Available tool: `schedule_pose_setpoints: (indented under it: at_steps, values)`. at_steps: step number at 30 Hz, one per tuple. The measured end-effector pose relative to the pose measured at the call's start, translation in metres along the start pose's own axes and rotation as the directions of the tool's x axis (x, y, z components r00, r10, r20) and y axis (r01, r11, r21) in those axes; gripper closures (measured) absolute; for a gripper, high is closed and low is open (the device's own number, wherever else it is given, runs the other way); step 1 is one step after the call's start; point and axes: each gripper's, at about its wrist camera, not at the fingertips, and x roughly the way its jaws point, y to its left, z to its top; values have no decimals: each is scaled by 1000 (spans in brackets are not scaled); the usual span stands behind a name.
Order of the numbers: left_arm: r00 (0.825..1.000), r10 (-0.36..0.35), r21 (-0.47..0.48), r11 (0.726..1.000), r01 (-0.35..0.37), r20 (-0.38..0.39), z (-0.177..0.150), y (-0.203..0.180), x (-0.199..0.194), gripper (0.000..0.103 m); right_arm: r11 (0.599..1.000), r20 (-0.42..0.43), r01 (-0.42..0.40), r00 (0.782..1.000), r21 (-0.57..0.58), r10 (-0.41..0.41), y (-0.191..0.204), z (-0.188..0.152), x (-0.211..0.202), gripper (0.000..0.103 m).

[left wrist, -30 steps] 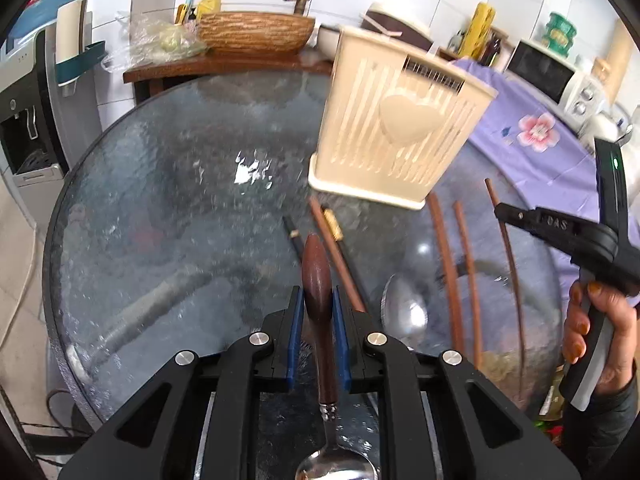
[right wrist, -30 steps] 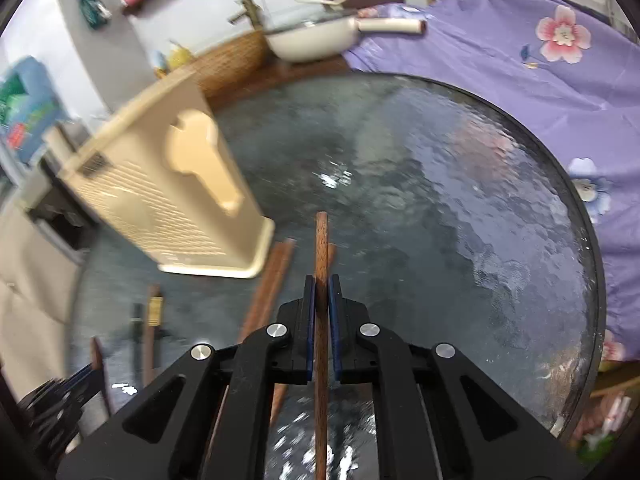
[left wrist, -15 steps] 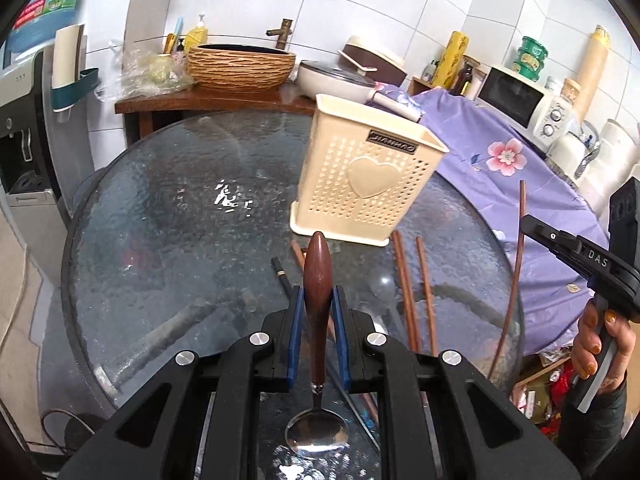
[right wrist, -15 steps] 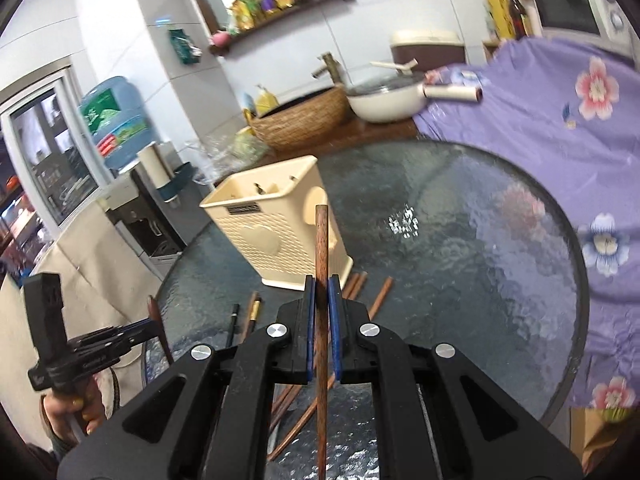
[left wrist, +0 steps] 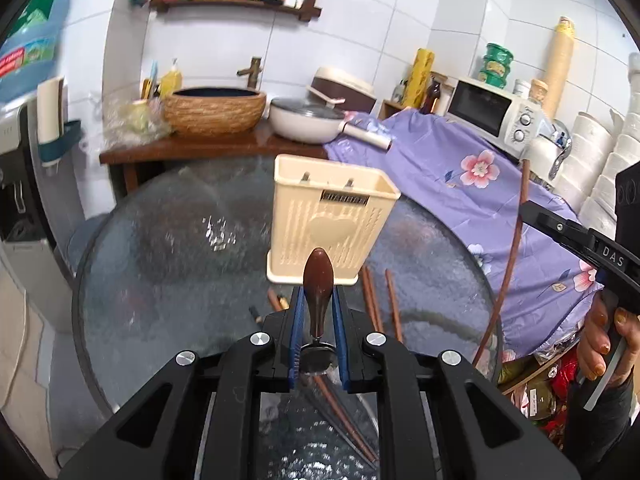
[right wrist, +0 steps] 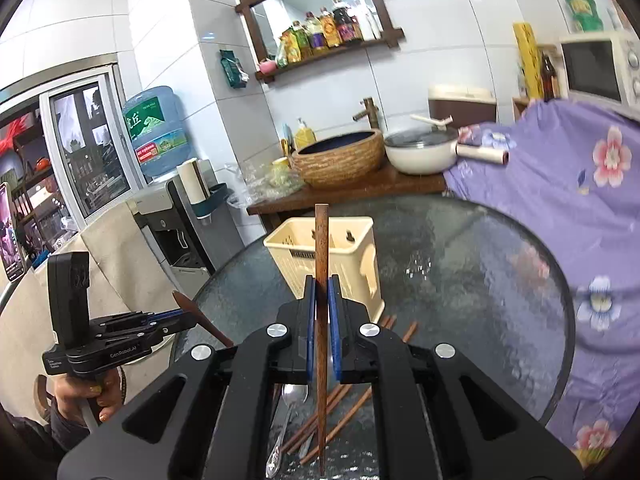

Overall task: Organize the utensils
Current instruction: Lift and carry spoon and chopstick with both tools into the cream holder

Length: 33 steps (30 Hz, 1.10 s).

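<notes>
Claws (left wrist: 318, 312) (right wrist: 320, 300) above table rim (left wrist: 80, 280)

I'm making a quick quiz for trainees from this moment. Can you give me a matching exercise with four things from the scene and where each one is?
Things:
1. wooden-handled spoon
2. brown chopstick
3. cream utensil holder
4. all-metal spoon

Places:
A. standing upright on the glass table
B. clamped in the right gripper
C. lying flat on the glass among loose chopsticks
D. clamped in the left gripper

Pairs: 1-D, 2-B, 3-A, 4-C
</notes>
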Motion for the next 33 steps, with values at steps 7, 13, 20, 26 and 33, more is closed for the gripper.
schedule_pose_setpoints:
  at_steps: [7, 13, 20, 26, 33]
  values:
    - [997, -19, 14, 1000, 18, 73, 51, -8, -5, 89, 1000, 89, 6, 996, -13, -5, 13, 54, 7, 96]
    - [989, -19, 12, 1000, 18, 150, 121, -18, -3, 90, 998, 198, 54, 979, -13, -51, 27, 120, 26, 96]
    - [974, 62, -7, 998, -62, 218, 177, -20, 25, 90, 986, 307, 166, 939, -18, -153, 38, 165, 63, 96]
    - [982, 89, -51, 995, -82, 165, 169, -6, 69, 90, 968, 311, 249, 923, -34, -227, 31, 140, 108, 96]
    - [993, 92, -75, 993, -86, 77, 128, 10, 100, 90, 966, 210, 257, 946, -28, -245, 13, 91, 143, 96]
